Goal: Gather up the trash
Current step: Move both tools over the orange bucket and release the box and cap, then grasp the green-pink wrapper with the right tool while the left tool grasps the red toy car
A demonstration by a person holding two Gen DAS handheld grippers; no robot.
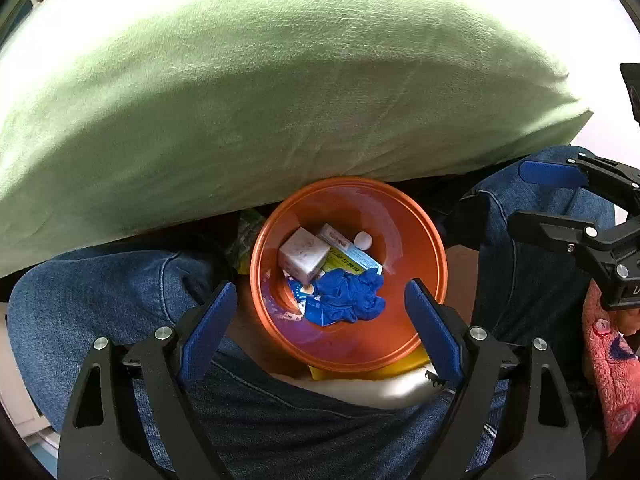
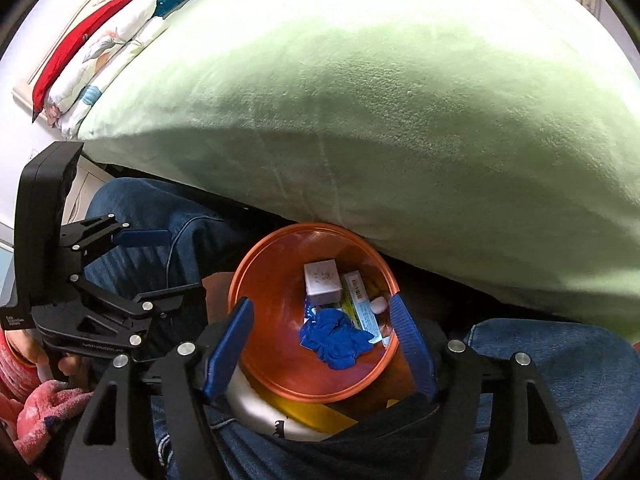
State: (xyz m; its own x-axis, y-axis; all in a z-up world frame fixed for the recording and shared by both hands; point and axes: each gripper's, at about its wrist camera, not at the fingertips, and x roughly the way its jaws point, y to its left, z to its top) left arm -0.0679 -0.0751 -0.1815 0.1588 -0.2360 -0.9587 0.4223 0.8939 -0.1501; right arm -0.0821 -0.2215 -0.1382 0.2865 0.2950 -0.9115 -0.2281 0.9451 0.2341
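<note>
An orange bin (image 1: 440, 264) (image 2: 236, 280) stands on the floor between a person's knees. Inside lie a crumpled blue glove (image 1: 348, 296) (image 2: 332, 340), a white box (image 1: 304, 254) (image 2: 322, 282), a light-blue and yellow carton (image 1: 352, 258) (image 2: 360, 300) and a small white wad (image 1: 363, 240) (image 2: 379, 305). My left gripper (image 1: 320, 288) (image 2: 182, 262) hangs open over the bin, nothing between its blue pads. My right gripper (image 2: 320, 302) (image 1: 532, 196) is open too, its fingers straddling the bin's mouth from above, holding nothing.
A bed under a pale green blanket (image 1: 280, 100) (image 2: 400, 120) overhangs the bin's far side. Legs in jeans (image 1: 100, 292) (image 2: 580, 360) flank the bin closely. Pink fuzzy sleeves (image 1: 612, 360) (image 2: 44, 408) show at the edges. Folded pillows (image 2: 104, 52) lie at the bed's far left.
</note>
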